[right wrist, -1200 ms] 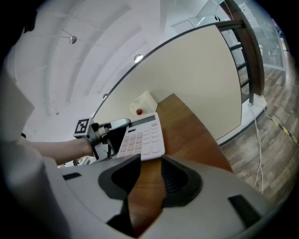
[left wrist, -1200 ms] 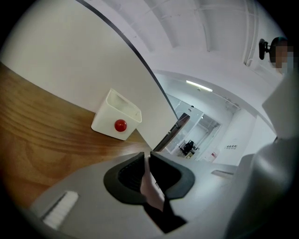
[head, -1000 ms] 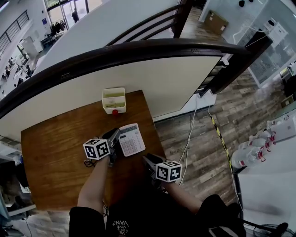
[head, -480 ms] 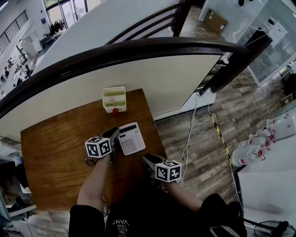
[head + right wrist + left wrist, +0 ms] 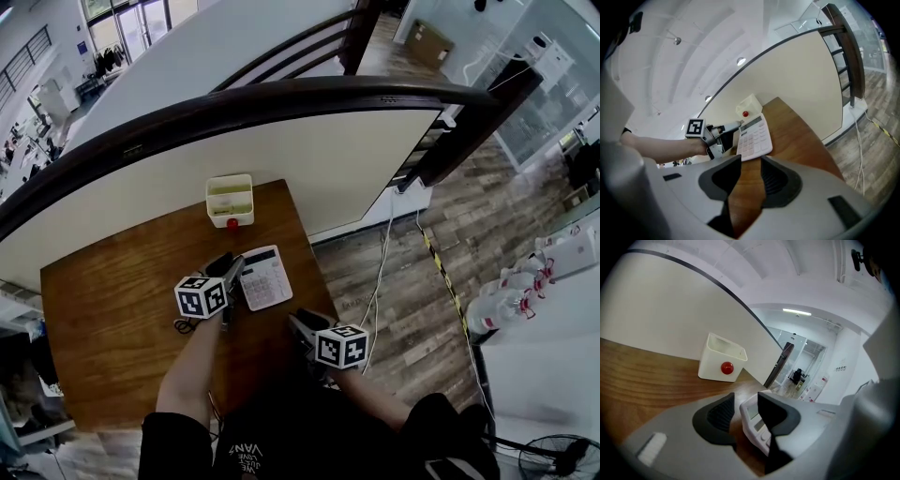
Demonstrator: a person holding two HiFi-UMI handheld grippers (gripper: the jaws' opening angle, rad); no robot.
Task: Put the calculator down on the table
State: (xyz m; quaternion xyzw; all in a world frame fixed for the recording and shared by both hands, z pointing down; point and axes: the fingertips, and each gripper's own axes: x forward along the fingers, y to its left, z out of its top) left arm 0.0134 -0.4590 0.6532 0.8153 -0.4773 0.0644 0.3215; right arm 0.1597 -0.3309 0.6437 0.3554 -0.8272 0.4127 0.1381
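A white calculator lies flat on the brown wooden table, near its right edge. My left gripper is at the calculator's left edge. In the left gripper view the calculator's edge sits between the jaws of the left gripper. They are opening, and a gap shows beside the left pad. My right gripper hovers over the table's near right corner. It is open and holds nothing. The right gripper view shows the right gripper with bare wood between its pads, and the calculator ahead of it.
A small white box with a red ball on its front stands at the table's far edge, just behind the calculator. A curved cream wall with a dark rail rises behind the table. A wood-plank floor with a white cable lies to the right.
The left gripper's marker cube has rolled slightly at the calculator's left edge. The calculator and the right gripper stay where they were.
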